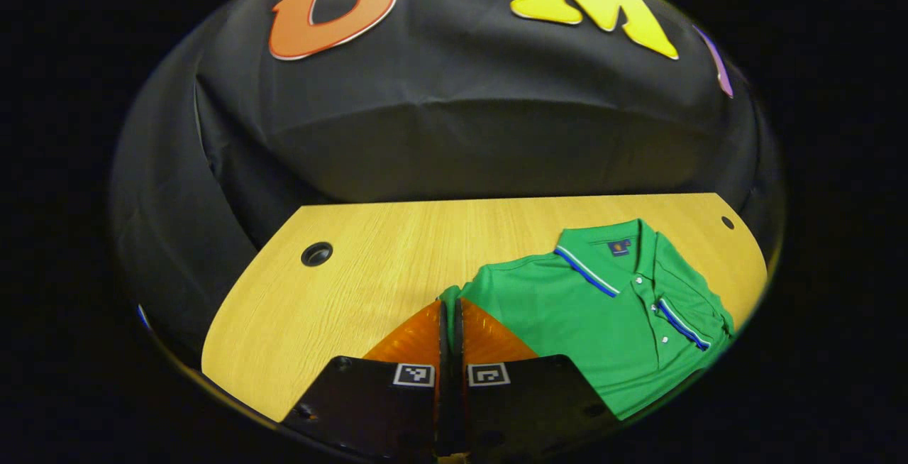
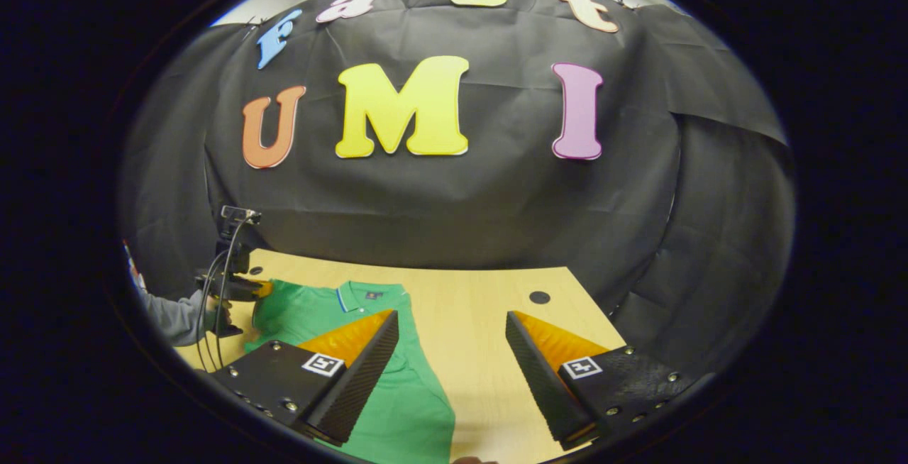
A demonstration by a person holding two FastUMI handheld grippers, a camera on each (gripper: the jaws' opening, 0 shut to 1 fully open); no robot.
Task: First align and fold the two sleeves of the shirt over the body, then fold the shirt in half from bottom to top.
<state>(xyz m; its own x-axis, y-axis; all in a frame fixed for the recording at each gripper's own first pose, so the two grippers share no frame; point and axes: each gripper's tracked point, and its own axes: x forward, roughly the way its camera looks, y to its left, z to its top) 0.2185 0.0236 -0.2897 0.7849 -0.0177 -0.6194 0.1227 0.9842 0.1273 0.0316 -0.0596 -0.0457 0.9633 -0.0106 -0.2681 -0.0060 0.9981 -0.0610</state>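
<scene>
Shirt (image 1: 603,322): green polo lying flat on the wooden table (image 1: 369,265), collar toward the booth wall.
Left gripper (image 1: 450,308): fingers pressed together, pinching the shirt's sleeve edge at the garment's side.
Right gripper (image 2: 452,340): fingers spread wide apart, hovering above the table, beside the shirt's opposite edge.
Sleeve (image 2: 174,316): grey, behind the far gripper beside the shirt.

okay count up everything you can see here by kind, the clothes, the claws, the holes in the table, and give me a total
Shirts: 1, the green polo shirt lying on the wooden table.
Claws: 2, the left claw and the right claw.
Table holes: 2, a larger one and a smaller one.
Tables: 1.
Total: 6.
</scene>
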